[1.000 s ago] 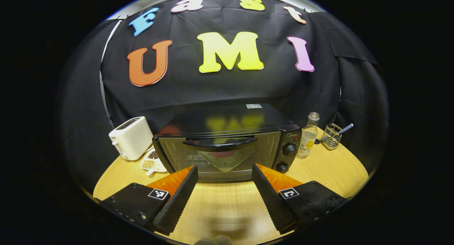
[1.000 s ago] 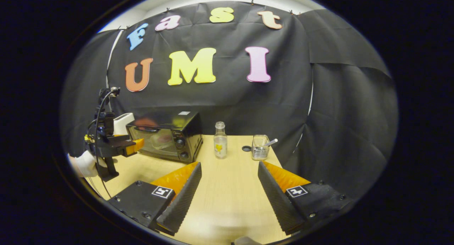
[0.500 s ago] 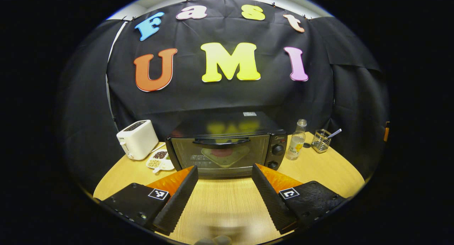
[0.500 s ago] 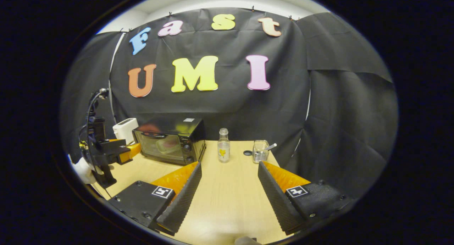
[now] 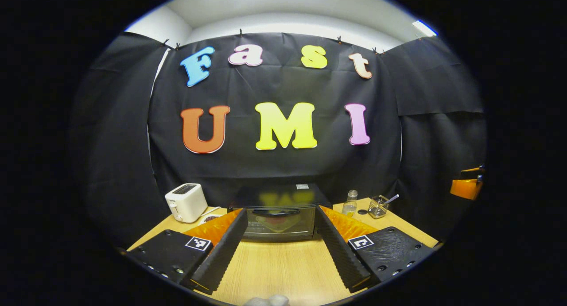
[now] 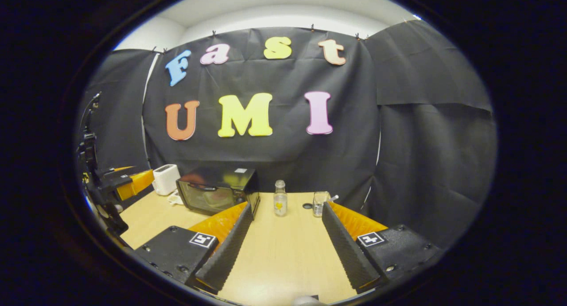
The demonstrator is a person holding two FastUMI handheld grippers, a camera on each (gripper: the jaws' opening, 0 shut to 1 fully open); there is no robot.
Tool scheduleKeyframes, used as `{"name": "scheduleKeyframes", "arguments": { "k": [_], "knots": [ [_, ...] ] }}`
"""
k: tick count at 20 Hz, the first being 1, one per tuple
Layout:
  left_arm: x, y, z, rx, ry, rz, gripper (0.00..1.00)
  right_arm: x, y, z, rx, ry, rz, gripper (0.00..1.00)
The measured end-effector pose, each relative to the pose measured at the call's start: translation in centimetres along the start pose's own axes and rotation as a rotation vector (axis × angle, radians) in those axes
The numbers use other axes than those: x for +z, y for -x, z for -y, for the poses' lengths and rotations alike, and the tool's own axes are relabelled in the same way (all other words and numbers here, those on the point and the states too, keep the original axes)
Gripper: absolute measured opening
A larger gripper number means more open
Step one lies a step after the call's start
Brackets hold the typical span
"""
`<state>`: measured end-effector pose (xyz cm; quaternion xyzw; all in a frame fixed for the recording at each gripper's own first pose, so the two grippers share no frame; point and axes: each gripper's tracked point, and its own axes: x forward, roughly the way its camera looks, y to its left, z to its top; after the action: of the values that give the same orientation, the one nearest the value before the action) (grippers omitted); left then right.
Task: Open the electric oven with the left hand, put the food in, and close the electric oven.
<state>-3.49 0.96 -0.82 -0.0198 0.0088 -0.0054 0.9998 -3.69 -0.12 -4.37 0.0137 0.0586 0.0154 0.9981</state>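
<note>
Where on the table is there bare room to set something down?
Free: the table in front of the electric oven and bottle, and the front left patch. Crowded: the back row, toaster to wire basket.

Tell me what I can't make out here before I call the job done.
- Food inside the oven: left gripper view, blurred behind reflective door glass.
- Oven knobs: left gripper view, hidden by the left tool.
- Dish beside the toaster: mostly hidden.
- Bottle label: right gripper view, too small.

no legible text, labels too small
</note>
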Motion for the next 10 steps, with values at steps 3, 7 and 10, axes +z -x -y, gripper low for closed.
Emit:
{"name": "scheduleKeyframes", "arguments": {
  "k": [3, 7, 10],
  "knots": [
    [2.0, 3.8, -0.2, 0.046, 0.023, 0.031, 0.97, 1.6, 1.9, 1.0, 0.031, -0.005, 0.027, 1.0],
    [3.8, 7.9, 0.9, 0.085, 0.0, 0.057, 0.96, 2.8, 5.2, 3.3, 0.034, -0.009, 0.071, 0.96],
    [4.4, 10.5, 3.0, 0.084, -0.006, 0.063, 0.96, 2.8, 7.6, 4.6, 0.036, 0.004, 0.091, 0.96]
  ]
}}
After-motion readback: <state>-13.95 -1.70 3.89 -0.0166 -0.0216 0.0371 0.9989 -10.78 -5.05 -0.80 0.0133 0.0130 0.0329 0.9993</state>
